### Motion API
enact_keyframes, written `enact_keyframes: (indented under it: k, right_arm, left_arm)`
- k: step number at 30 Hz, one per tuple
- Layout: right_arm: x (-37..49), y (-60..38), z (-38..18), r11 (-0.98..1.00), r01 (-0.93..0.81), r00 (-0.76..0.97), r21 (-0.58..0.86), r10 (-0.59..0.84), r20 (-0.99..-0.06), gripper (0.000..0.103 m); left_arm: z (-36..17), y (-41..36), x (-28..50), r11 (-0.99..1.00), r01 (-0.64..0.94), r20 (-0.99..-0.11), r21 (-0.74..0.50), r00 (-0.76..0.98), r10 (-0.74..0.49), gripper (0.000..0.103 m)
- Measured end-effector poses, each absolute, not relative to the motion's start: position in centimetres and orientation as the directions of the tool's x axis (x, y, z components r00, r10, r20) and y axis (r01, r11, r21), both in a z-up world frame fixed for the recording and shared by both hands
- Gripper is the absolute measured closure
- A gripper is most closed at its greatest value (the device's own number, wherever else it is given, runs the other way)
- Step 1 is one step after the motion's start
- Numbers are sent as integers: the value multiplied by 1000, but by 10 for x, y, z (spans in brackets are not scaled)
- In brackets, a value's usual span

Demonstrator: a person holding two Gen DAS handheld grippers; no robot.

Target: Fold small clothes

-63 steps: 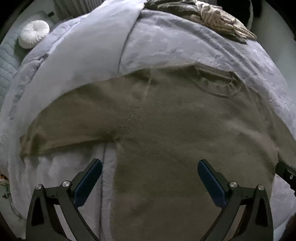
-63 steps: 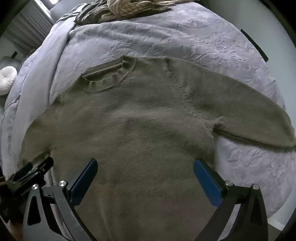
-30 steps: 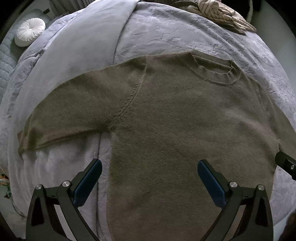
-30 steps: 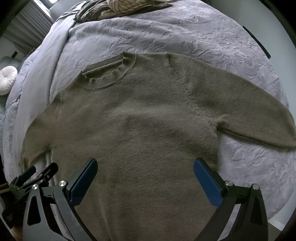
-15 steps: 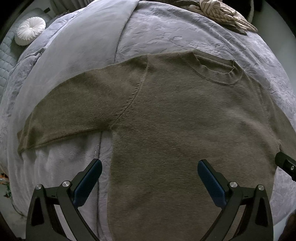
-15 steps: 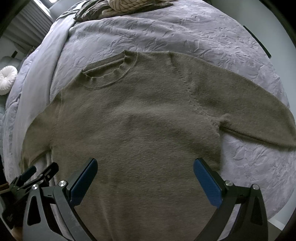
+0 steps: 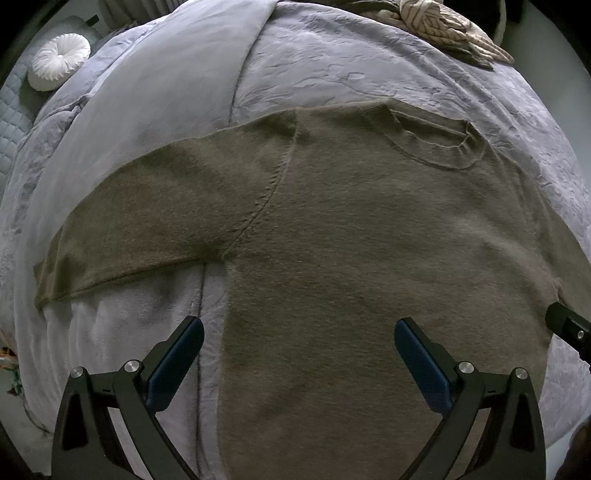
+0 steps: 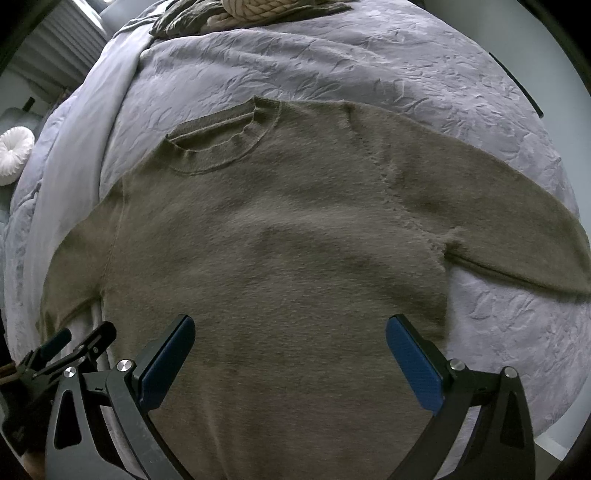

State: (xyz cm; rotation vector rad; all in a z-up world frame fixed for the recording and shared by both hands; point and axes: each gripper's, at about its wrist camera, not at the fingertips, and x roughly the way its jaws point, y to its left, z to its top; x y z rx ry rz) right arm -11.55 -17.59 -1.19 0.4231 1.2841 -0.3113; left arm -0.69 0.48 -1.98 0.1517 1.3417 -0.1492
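A lavender embossed bedspread [image 8: 369, 66] carries the olive knit sweater [image 7: 351, 240], spread flat with both sleeves out sideways. Above the sweater's lower body, the left gripper [image 7: 299, 354] and right gripper [image 8: 290, 350] hover released, jaws wide, grasping nothing. Bare bedspread borders the sweater all round. Beyond its ribbed collar [image 8: 218, 147] lies a striped bundle [image 7: 447, 22].

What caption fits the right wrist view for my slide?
Right gripper, jaws open, above an olive sweater spread flat on a lavender bedspread, sleeves out.
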Motion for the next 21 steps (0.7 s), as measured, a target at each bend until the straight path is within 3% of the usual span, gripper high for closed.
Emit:
enact_keyframes:
  k: [21]
  right_arm:
    - [-110,-170,-14,885,450,248,123,9,-969,0]
  left_arm:
    - [-21,7,0,981,192,-978,16,209,-25,0]
